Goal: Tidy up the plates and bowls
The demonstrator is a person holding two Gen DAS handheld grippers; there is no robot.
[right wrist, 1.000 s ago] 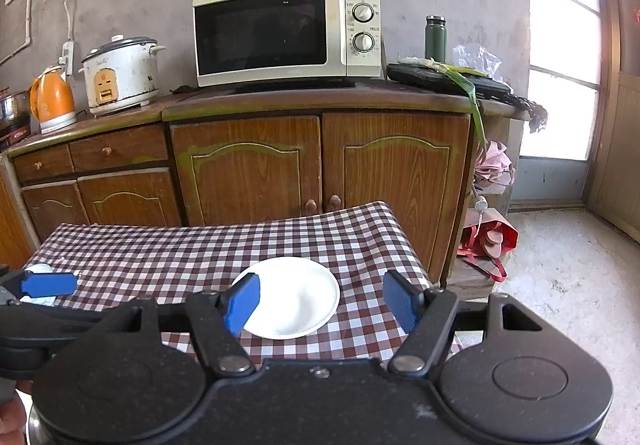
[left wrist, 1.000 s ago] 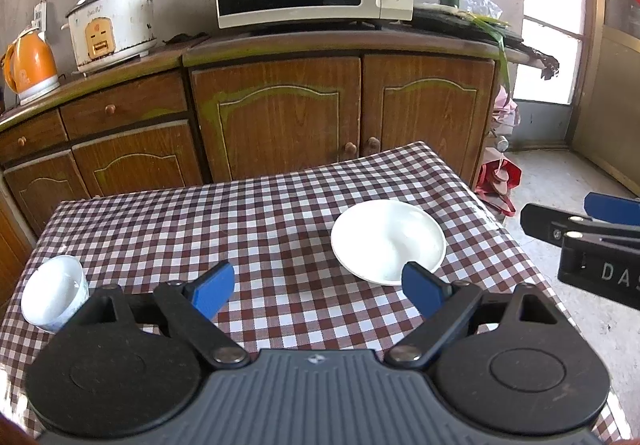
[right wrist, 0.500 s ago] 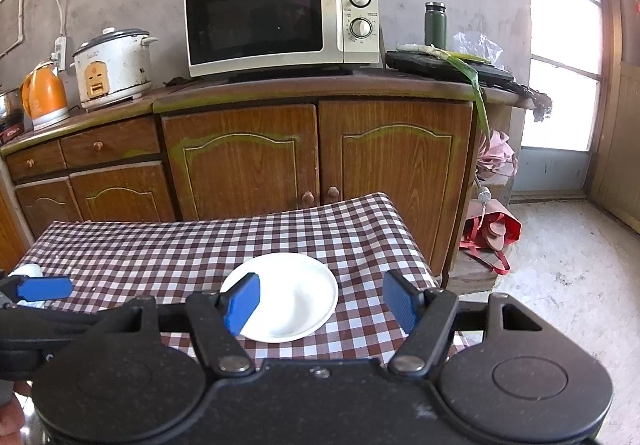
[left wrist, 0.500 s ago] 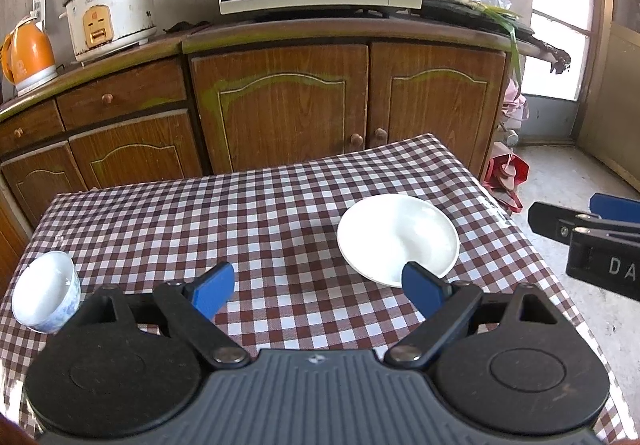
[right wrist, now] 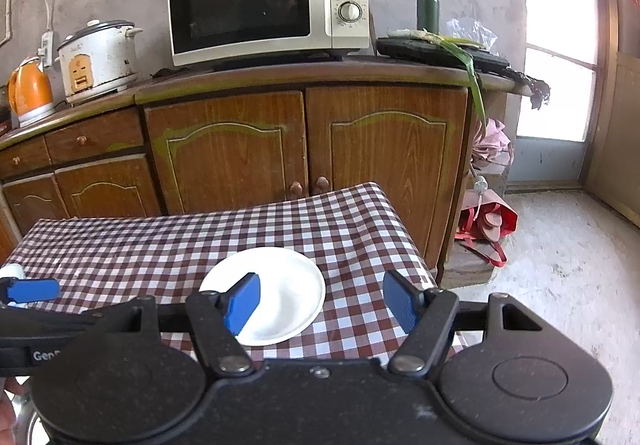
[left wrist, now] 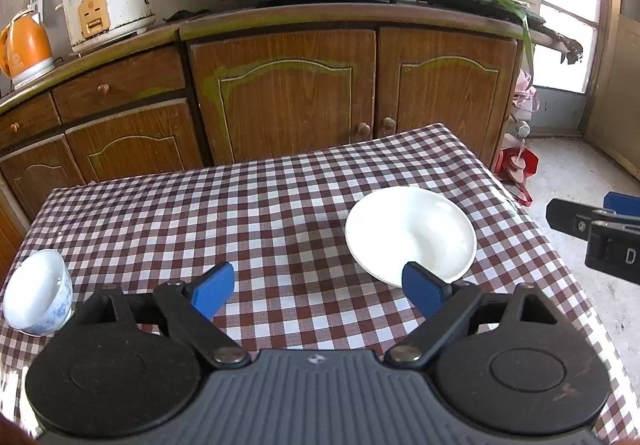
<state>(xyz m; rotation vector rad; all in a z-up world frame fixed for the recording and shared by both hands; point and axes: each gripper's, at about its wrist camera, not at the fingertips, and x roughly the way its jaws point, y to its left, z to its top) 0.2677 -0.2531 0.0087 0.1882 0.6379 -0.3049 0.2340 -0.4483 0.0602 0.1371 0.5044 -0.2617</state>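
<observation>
Plainly, nothing is held yet: the left gripper [left wrist: 316, 291] and the right gripper [right wrist: 322, 301] are both spread wide, with only checked tablecloth [left wrist: 248, 213] and plate seen between their blue pads. The white plate [left wrist: 410, 235] is set flat near the right-hand edge of the table, well apart from the small blue-patterned bowl [left wrist: 36, 297], which is stood upright at the near left corner. In the right wrist view the bowl is barely glimpsed at the left margin, probably behind the left gripper's finger.

The step in hand is judged to be the approach. For it to be done well, the plate should be taken at its rim: one pad slid under the raised edge and the other laid on top, since a shallow dish cannot be spanned across. The right gripper is better placed for this, its left pad already seen over the plate's near side. The bowl is best left to the left gripper and pinched over its wall. Care is needed near the table edge, lest the plate be pushed off.

Both grippers are pointed forward and tilted downward toward the tabletop, side by side, with no contact made.
</observation>
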